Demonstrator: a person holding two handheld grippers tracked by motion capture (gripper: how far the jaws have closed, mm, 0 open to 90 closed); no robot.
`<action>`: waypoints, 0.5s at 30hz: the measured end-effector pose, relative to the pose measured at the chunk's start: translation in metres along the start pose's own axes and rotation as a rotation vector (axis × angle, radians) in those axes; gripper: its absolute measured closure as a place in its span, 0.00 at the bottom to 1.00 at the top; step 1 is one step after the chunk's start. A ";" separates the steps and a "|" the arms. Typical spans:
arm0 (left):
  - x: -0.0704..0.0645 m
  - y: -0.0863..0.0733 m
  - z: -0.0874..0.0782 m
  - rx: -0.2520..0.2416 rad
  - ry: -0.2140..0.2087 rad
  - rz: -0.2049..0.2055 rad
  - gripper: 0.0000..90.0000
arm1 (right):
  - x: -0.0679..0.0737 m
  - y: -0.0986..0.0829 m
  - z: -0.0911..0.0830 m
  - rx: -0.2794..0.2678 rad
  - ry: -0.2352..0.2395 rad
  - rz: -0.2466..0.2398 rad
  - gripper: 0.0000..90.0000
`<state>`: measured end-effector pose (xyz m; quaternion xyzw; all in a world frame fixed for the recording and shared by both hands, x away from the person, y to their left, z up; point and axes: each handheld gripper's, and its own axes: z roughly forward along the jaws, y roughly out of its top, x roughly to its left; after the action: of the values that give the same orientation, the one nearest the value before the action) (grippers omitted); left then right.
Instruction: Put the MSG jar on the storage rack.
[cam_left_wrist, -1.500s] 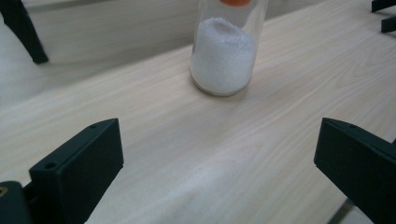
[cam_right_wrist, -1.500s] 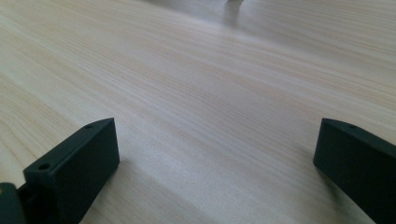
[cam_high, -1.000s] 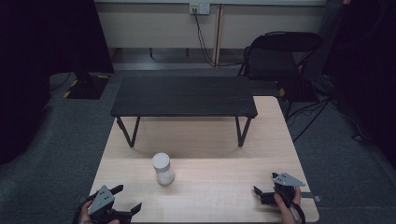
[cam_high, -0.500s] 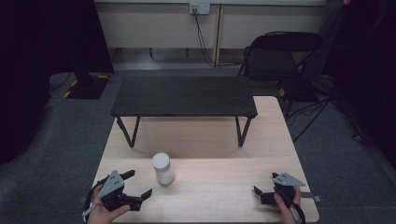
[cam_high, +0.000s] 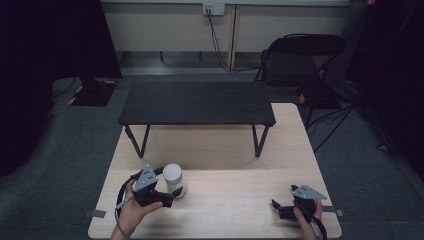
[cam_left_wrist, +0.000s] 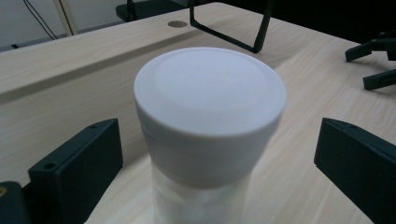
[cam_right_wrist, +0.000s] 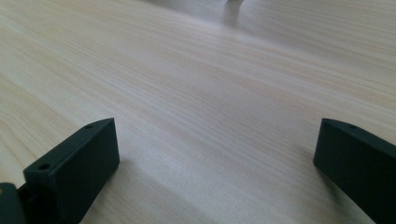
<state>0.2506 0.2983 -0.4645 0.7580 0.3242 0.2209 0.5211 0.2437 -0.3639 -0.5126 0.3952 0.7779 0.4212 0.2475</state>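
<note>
Between the left tool's (cam_left_wrist: 219, 163) spread jaws, white-lidded jar (cam_left_wrist: 210, 126) stands upright, ungripped.

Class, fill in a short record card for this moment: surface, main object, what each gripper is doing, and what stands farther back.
surface: light wooden table
main object: white-lidded jar, upright
left gripper: open, jaws either side of the jar, gaps showing in the left gripper view
right gripper: open, low over bare wood, holding nothing
farther back: black bench on the table; black chair behind
</note>
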 end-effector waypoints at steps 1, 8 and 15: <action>0.000 0.000 0.000 0.000 0.000 0.000 0.01 | 0.000 0.000 0.000 0.000 0.000 0.000 0.00; 0.008 -0.008 0.005 -0.032 -0.007 0.007 0.33 | 0.000 0.000 0.000 0.000 0.000 0.000 0.00; 0.010 -0.007 0.004 -0.029 -0.019 0.017 0.38 | 0.000 0.000 0.000 0.000 0.000 0.001 0.00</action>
<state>0.2580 0.3045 -0.4718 0.7553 0.3094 0.2227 0.5332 0.2440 -0.3639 -0.5126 0.3954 0.7779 0.4213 0.2473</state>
